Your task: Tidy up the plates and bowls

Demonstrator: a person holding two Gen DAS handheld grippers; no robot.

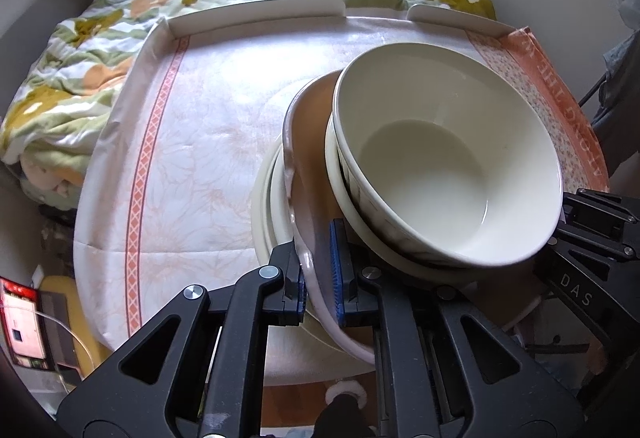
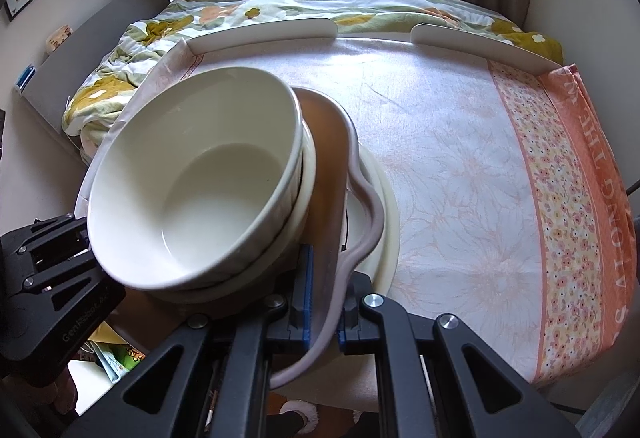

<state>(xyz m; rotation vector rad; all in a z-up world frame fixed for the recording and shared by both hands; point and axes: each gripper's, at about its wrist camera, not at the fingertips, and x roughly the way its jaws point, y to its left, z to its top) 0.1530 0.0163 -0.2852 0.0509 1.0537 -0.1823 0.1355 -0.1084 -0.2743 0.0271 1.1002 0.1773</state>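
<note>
A brown plate with a wavy grey rim [image 1: 308,125] [image 2: 328,141] carries a deep cream bowl [image 1: 440,157] [image 2: 192,173] nested in a shallower cream bowl [image 1: 332,173] [image 2: 308,165]. My left gripper [image 1: 318,266] is shut on the brown plate's near rim, blue pads on either side. My right gripper [image 2: 324,302] is shut on the same plate's opposite rim. Each gripper's black body shows at the edge of the other's view. Under the brown plate lies a larger cream plate [image 1: 266,205] [image 2: 390,205] on the cloth; whether the two touch is hidden.
A white and orange floral cloth [image 1: 200,137] [image 2: 460,157] covers the table, which has a low white rail [image 1: 256,13] [image 2: 260,35] along its far edge. Beyond it lie a flowered quilt [image 1: 80,49] and curtains. The floor and clutter show below the near edge.
</note>
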